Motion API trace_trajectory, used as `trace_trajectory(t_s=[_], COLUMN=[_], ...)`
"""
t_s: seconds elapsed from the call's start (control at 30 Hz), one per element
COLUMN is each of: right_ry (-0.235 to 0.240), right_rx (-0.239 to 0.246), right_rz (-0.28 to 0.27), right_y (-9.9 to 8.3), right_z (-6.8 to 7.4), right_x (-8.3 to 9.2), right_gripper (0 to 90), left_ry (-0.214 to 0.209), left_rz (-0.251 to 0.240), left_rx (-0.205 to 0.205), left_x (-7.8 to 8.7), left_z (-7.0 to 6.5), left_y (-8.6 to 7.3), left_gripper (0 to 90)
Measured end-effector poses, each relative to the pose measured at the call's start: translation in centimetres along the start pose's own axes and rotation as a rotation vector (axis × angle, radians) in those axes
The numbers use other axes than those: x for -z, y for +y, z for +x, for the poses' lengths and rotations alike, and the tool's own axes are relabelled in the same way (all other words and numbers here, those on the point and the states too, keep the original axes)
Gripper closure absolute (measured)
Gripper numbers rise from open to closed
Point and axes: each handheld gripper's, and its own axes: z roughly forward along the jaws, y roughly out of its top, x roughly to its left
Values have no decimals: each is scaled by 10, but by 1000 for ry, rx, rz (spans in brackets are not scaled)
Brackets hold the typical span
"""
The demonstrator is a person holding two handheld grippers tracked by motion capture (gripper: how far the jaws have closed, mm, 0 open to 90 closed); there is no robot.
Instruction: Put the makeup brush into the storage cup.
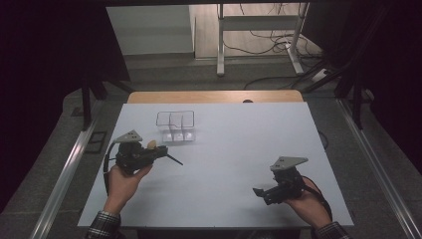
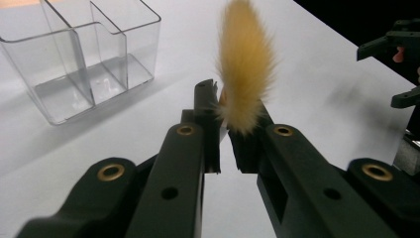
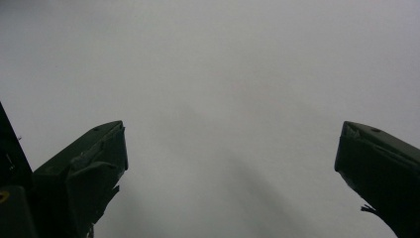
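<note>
Left claw (image 2: 225, 136) grips a makeup brush (image 2: 246, 74) beside clear organizer (image 2: 74, 54).

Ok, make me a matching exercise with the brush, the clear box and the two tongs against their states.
Things:
1. fluffy tan makeup brush with a thin black handle
2. clear plastic box with compartments
3. left tongs
4. right tongs

States:
A. wide open, nothing between them
B. standing empty on the white table
C. shut on the brush
D. clamped, bristles sticking up

Pairs: 1-D, 2-B, 3-C, 4-A
</note>
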Motion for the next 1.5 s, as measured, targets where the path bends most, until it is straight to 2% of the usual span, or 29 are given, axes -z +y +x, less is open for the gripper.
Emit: trace_trajectory(t_s=[0.3,0.6,0.77,0.97,1.2,1.5], right_ry=[-35,-72,-77,-74,-92,-98], right_rx=[-29,-52,-71,-67,-78,-120], right_rz=[-4,-4,4,26,8,2], right_y=[-11,-21,-25,-26,-28,-39], right_z=[-9,-16,-17,-17,-23,-32], right_x=[12,21,24,22,26,36], right_gripper=[2,2,2,2,2,2], left_ry=[20,45,50,57,59,60], left_rz=[-11,-18,-20,-26,-39,-44], left_rx=[2,16,11,6,-3,-15], left_x=[4,7,7,6,2,-8], left_z=[5,16,19,22,27,29], left_y=[4,8,11,17,29,47], left_gripper=[830,830,829,830,830,830])
